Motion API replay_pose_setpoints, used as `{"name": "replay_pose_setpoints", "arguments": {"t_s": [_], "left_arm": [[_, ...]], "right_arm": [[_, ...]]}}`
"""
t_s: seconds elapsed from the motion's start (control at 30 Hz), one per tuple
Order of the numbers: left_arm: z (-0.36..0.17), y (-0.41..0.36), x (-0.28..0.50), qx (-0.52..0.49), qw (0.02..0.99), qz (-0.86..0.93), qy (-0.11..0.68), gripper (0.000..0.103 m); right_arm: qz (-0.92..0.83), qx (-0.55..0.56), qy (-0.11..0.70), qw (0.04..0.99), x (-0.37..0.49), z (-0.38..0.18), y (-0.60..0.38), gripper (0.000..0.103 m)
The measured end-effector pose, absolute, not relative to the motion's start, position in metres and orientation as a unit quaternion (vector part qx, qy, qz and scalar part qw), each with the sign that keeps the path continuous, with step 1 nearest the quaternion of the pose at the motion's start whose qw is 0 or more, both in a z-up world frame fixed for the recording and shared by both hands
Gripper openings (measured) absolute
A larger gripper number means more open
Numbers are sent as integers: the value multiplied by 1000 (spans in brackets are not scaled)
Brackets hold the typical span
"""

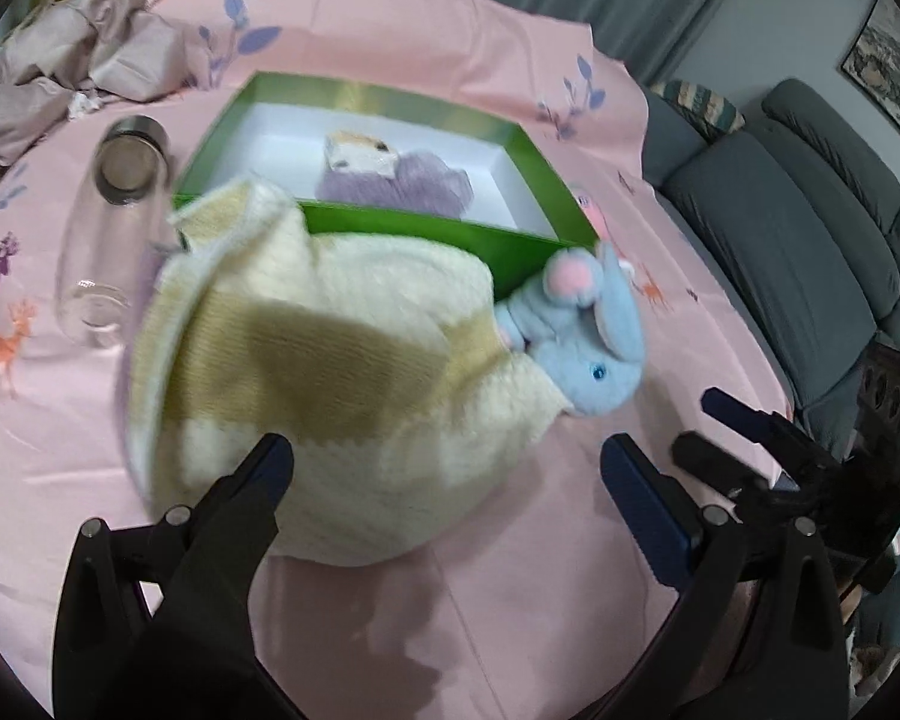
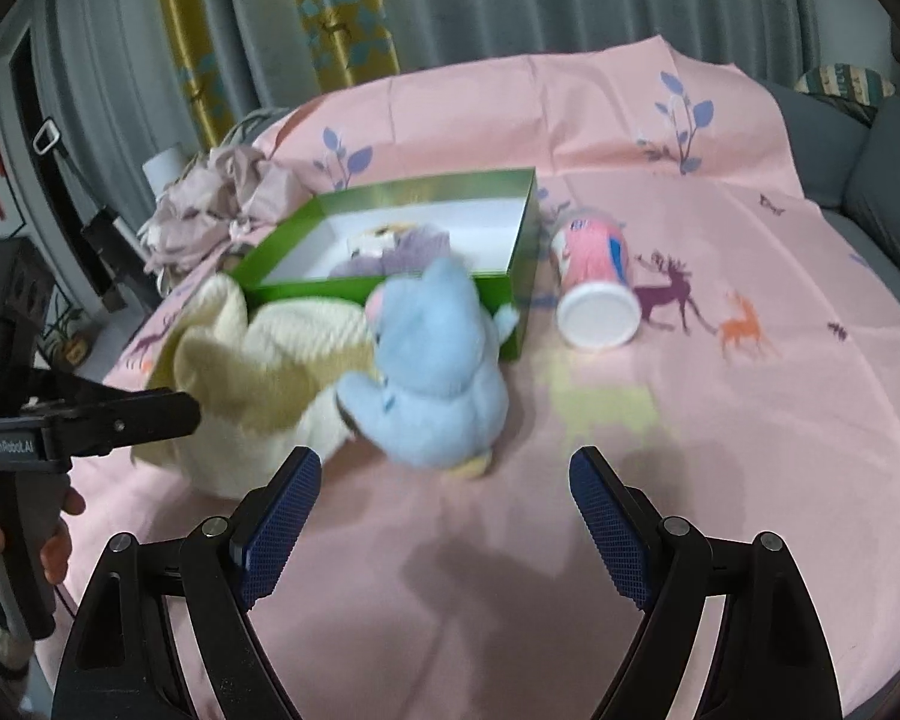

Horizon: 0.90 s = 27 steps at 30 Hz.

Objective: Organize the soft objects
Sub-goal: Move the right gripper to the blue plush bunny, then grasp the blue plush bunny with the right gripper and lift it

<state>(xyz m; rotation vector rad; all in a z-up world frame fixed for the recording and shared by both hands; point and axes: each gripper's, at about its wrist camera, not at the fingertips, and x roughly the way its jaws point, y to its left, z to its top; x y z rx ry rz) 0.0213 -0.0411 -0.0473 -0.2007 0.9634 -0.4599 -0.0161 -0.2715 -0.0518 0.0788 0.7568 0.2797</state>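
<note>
A cream and tan knitted hat [image 1: 342,378] lies on the pink cloth in front of a green box [image 1: 510,243]. A blue plush mouse [image 1: 588,336] leans on the hat's right side. The box holds a purple soft item [image 1: 402,183] and a small plush [image 1: 360,153]. My left gripper [image 1: 444,468] is open just before the hat, its left finger at the hat's edge. My right gripper [image 2: 444,483] is open and empty, just short of the mouse [image 2: 432,360]. The hat [image 2: 258,378] and box [image 2: 510,294] show in the right wrist view too.
A clear glass bottle [image 1: 108,228] lies left of the box. A pink and white cup [image 2: 597,282] lies on its side right of the box. Crumpled beige cloth [image 1: 72,72] sits at the back left. A grey sofa [image 1: 810,240] stands to the right.
</note>
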Motion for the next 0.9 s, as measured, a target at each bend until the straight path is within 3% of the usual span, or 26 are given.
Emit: {"name": "replay_pose_setpoints", "arguments": {"t_s": [0.9], "left_arm": [[-26, -119, 79, -33, 848, -288, 444, 101]], "right_arm": [[202, 82, 353, 910, 20, -74, -277, 85]]}}
